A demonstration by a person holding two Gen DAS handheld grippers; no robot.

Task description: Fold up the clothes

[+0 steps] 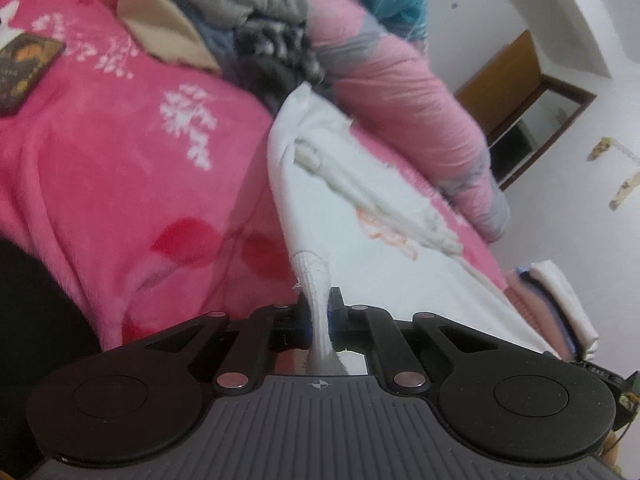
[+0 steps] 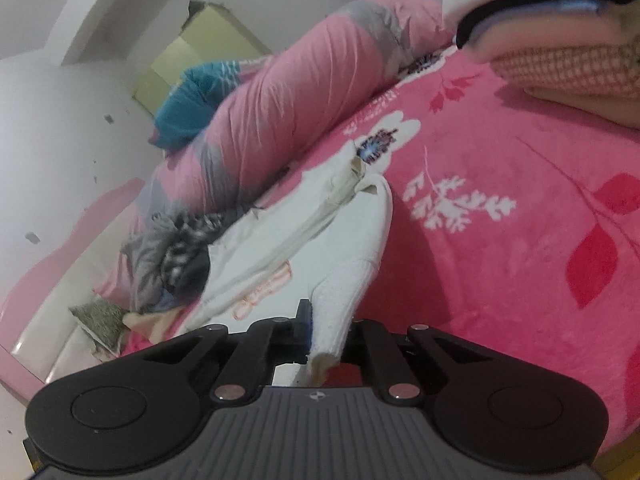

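A white garment (image 1: 320, 184) with a faint orange print lies stretched over the pink bed. My left gripper (image 1: 319, 312) is shut on one bunched edge of it, the cloth pinched between the black fingers. In the right wrist view the same white garment (image 2: 304, 248) runs away from me, and my right gripper (image 2: 326, 332) is shut on another edge of it. Both held edges are lifted off the bed.
The pink flowered blanket (image 1: 120, 160) covers the bed. A heap of grey, beige and dark clothes (image 1: 248, 28) lies beyond the garment. A rolled pink and grey quilt (image 2: 280, 112) runs along the wall side. A dark book (image 1: 24, 68) lies on the blanket. Pillows (image 2: 560, 64) sit at one end.
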